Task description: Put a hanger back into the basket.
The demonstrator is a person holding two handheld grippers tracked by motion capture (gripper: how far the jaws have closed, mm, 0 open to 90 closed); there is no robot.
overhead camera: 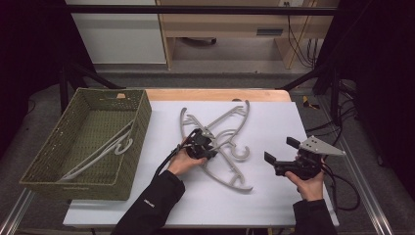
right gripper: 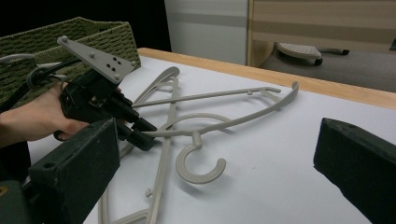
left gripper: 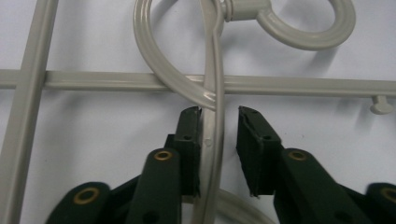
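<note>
Left tool (left gripper: 218, 122) jaws around top hanger (left gripper: 211, 154) arm, 1 pad touching, other apart. Right tool (overhead camera: 281, 157) spread, empty, well right. Risk: hooks of 2 hangers tangle, dragging lower hanger (left gripper: 280, 86) toward basket (overhead camera: 139, 127).

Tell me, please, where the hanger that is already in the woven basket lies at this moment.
In the high view, the grey hanger lies aslant on the floor of the green woven basket at the table's left, apart from the two crossed hangers on the white mat.
</note>
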